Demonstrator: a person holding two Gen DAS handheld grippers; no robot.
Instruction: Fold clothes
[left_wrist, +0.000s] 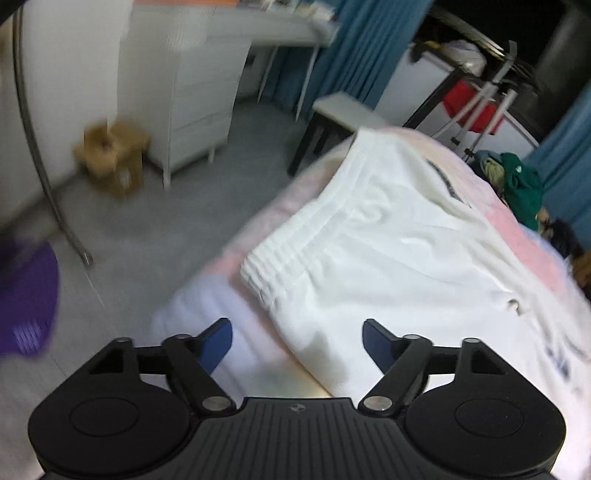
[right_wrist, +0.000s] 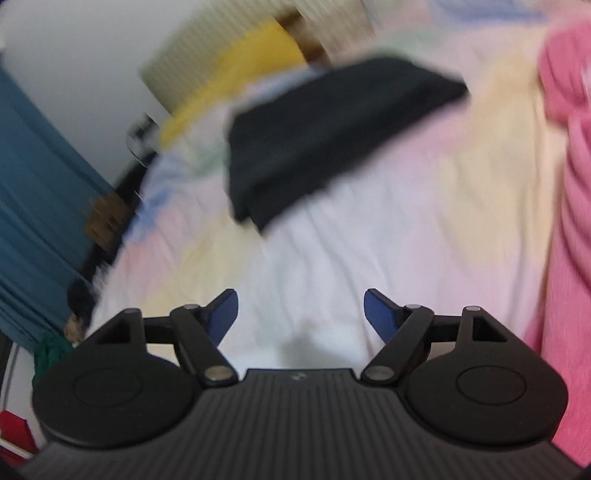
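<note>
Left wrist view: white shorts lie flat on the bed, waistband toward the floor-side edge, length running across. Left gripper jaws apart, empty. Right gripper jaws apart too, over bare sheet near a folded black garment.

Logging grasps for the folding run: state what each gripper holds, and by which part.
Nothing is held. The left gripper is open above the white garment; the right gripper is open over the bedsheet, apart from the black garment.
</note>
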